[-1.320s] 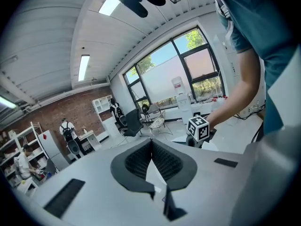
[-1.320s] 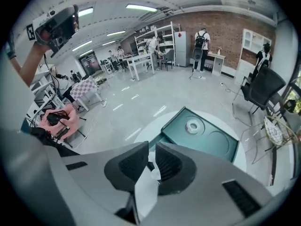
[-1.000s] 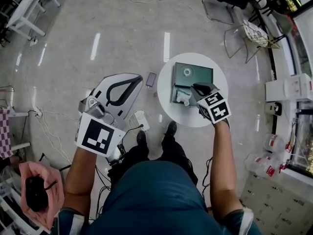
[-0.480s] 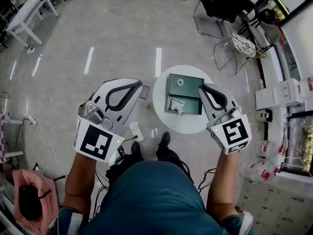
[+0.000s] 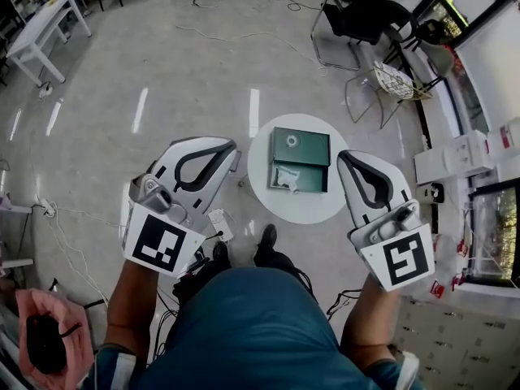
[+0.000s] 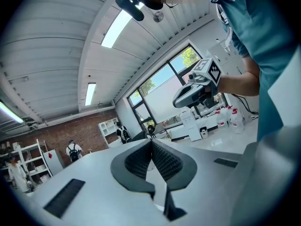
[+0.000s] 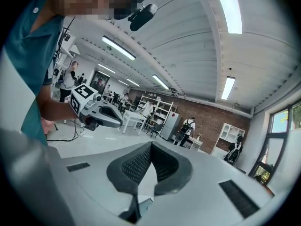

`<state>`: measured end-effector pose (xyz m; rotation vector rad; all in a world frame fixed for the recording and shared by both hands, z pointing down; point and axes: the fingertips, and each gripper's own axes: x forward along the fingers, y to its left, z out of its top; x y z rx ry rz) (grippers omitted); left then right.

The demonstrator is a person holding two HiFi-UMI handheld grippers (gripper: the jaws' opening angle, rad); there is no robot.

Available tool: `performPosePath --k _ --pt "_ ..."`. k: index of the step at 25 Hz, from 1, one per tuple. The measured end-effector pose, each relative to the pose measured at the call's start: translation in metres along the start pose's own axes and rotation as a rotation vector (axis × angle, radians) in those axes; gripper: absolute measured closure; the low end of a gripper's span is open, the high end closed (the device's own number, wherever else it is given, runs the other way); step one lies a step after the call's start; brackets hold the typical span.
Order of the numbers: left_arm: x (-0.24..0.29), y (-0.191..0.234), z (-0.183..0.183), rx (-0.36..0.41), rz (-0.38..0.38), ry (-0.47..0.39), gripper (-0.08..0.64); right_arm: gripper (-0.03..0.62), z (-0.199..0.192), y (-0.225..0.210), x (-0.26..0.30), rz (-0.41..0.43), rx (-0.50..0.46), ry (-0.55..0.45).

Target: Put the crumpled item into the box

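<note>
A dark green open box lies on a small round white table in the head view. The crumpled white item rests inside the box's near half. My left gripper hovers left of the table, shut and holding nothing. My right gripper hangs over the table's right edge, also shut and holding nothing. Both gripper views point up at the ceiling. In each the ribbed pads meet at the tip, at the left gripper and at the right gripper. Each view also catches the other gripper, the right gripper and the left gripper.
Black chairs and a wire chair stand beyond the table. A white desk is at the far left, a counter with white boxes at the right. Cables and a power block lie by my feet. A pink bag sits lower left.
My right gripper has drawn back from the box toward the right and lifted away, leaving the crumpled item lying in the box. The left gripper has barely shifted.
</note>
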<state>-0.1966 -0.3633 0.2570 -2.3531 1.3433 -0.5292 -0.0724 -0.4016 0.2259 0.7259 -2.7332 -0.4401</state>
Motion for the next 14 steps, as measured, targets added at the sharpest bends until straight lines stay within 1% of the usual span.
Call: performPosePath --k 14 --pt "-0.007 -0.025 0.017 0.012 -0.023 -0.009 0.541 0.555 0.003 0.009 -0.032 -0.008 -0.002 0.013"
